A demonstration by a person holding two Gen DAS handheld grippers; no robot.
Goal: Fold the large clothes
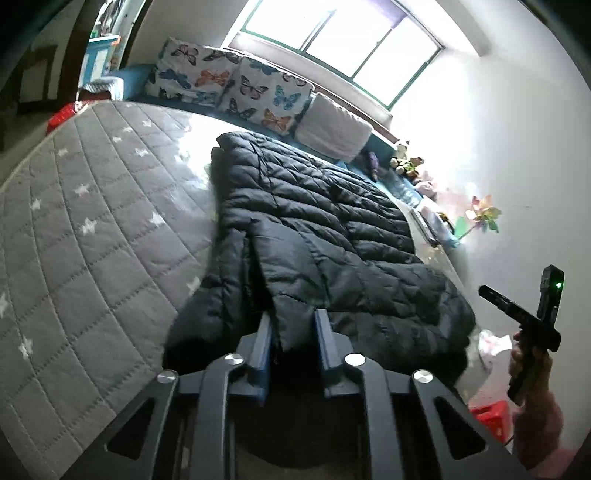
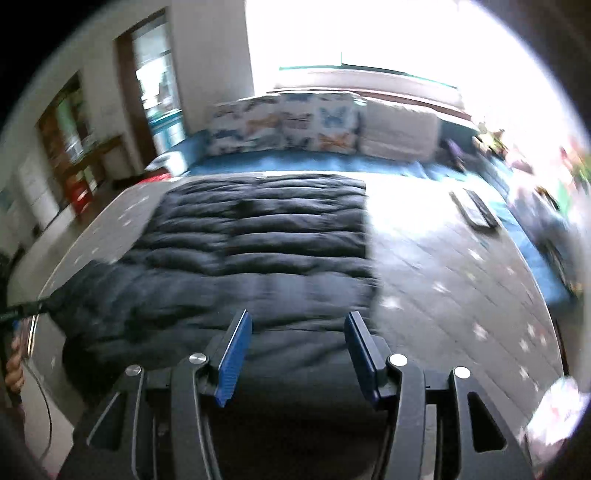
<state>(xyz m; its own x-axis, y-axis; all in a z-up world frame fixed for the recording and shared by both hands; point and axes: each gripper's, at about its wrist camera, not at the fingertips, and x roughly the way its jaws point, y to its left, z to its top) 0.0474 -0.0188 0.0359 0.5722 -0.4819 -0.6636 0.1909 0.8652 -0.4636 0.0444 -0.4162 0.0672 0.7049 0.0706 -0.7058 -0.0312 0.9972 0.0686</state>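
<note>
Right wrist view smeared throughout: butterfly cushions (image 2: 284, 125) and the flat dark items (image 2: 476, 212) on the bed unreadable. Black padded jacket (image 2: 258, 251): near edge hidden behind the tongs' frame. Left wrist view: windowsill toys (image 1: 406, 160) too small to identify.

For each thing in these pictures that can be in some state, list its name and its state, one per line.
Black puffer jacket: lying on the bed, partly folded.
Left gripper: shut on a jacket flap.
Right gripper: open, holding nothing.
Butterfly pillows: propped upright.
Window: shut or open, cannot tell.
</note>
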